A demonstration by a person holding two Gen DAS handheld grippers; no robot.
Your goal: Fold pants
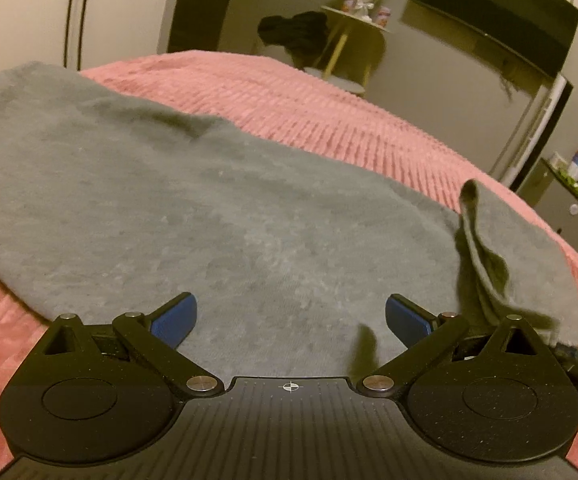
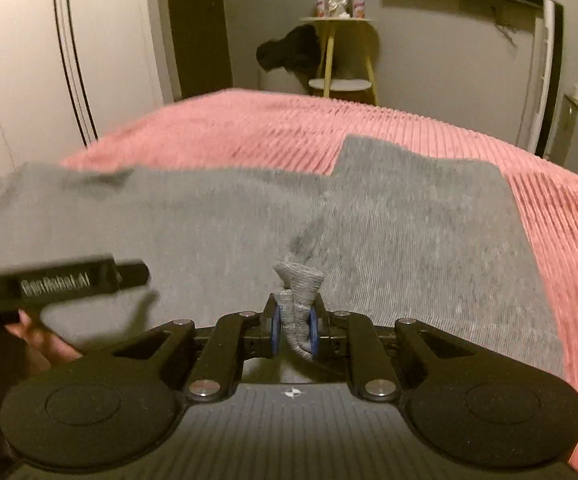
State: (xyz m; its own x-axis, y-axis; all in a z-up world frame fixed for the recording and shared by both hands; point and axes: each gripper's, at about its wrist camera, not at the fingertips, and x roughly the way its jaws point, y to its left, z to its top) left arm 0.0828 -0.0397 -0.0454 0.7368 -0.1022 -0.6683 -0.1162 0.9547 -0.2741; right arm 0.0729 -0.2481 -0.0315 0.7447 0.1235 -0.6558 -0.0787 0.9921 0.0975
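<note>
Blue pads [image 1: 175, 320] on my left gripper [image 1: 291, 320] sit at the bottom of the left view, and they are spread wide with nothing between them. Just past them I see the gray pants [image 1: 193, 208] lying mostly flat across the middle of the frame. At the right side of that view a thin bit of the gray cloth is lifted up off the rest. In the right view my right gripper [image 2: 293, 326] is low in the middle of the frame, and its two fingers are pinched tight on a bunched fold of the pants [image 2: 389, 232]. The gray cloth pokes up between the fingers like a little knot. From there the pants spread out across the middle of the frame, with one squared end reaching toward the upper right. At the left edge of the right view I can see the black side of the left gripper [image 2: 61, 280], a bit blurry, over the cloth. The pants lie on a pink ribbed blanket [image 2: 289, 128] that covers the bed under them and all around them. Farther back, near the top middle of the frame, a small round side table [image 2: 339, 20] with yellow legs stands by the wall. A dark bundle of clothes [image 2: 289, 50] sits just beside it on its left.
</note>
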